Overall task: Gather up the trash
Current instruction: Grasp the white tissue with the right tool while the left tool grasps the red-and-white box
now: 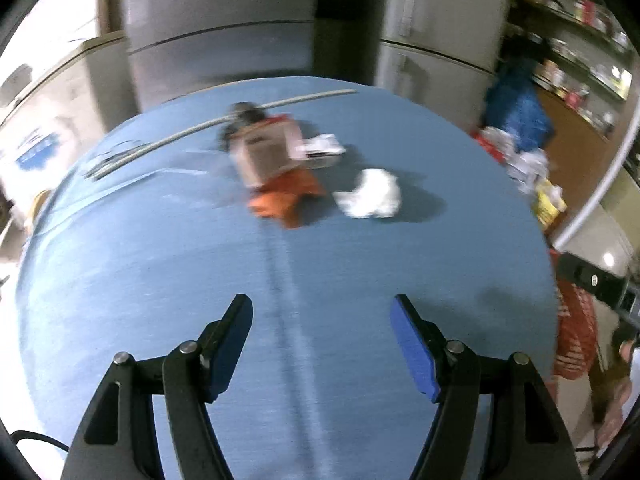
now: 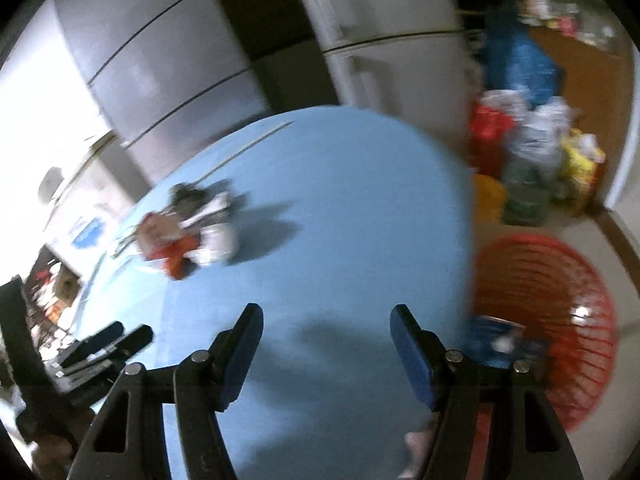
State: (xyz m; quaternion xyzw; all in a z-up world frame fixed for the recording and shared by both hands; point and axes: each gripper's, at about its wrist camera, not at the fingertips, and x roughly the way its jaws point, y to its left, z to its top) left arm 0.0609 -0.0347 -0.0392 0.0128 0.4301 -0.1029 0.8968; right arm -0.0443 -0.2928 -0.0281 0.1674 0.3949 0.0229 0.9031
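Trash lies in a blurred cluster on the far part of a round blue table (image 1: 200, 280): a small cardboard box (image 1: 264, 152), an orange wrapper (image 1: 288, 196), a crumpled white paper (image 1: 372, 194) and a white printed packet (image 1: 320, 148). The same cluster shows in the right wrist view, with the box (image 2: 154, 236), orange wrapper (image 2: 178, 260) and white paper (image 2: 216, 244). My left gripper (image 1: 322, 344) is open and empty, well short of the trash. My right gripper (image 2: 326, 350) is open and empty over the table's near right part. A red mesh basket (image 2: 544, 320) stands right of the table.
A thin rod (image 1: 224, 124) lies across the table's far side. My left gripper (image 2: 104, 344) shows at the table's left edge in the right wrist view. Refrigerators (image 1: 224, 28) stand behind the table. Bags and clutter (image 2: 532, 152) pile on the floor at right.
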